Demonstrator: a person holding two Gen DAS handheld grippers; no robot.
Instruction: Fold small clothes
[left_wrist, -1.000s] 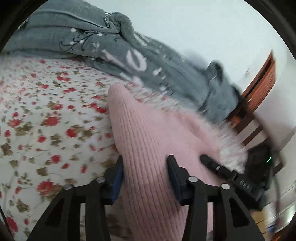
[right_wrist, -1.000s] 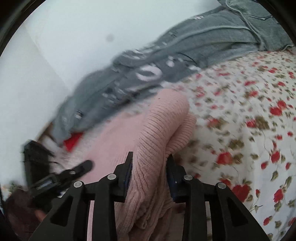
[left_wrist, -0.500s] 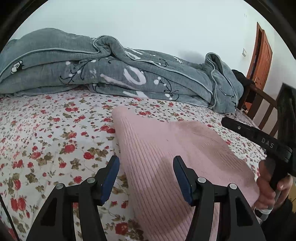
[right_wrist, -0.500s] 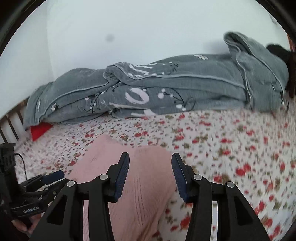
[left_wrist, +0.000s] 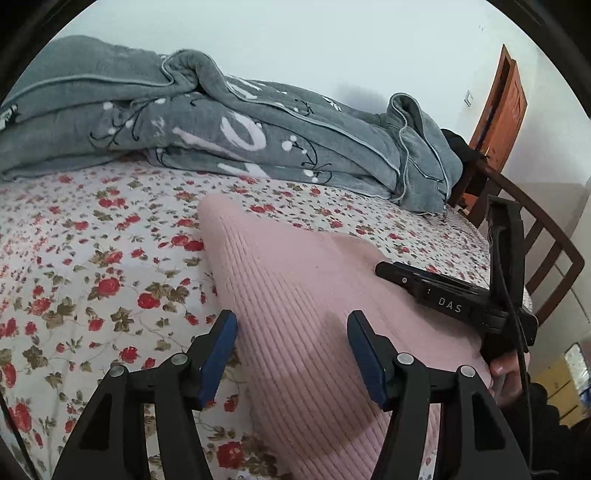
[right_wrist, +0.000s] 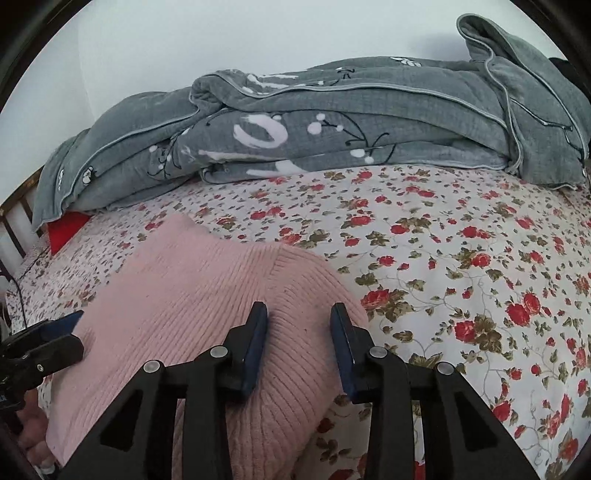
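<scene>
A folded pink knit sweater (left_wrist: 303, 310) lies on the floral bedsheet (left_wrist: 92, 258) in the lower middle of both views, with a grey blanket (right_wrist: 332, 122) heaped across the top. The left gripper (left_wrist: 291, 343) stands with jaws apart over the sweater's near edge, pads not pressing it. The right gripper (right_wrist: 299, 339) has just been narrowing its jaws, which still show a gap above the knit, clamping nothing

My jaw fingers (left_wrist: 218, 350) are matt black plastic. The pink sweater (left_wrist: 295, 314) is ribbed knit; the grey blanket (right_wrist: 369, 122) is fleecy cloth.
</scene>
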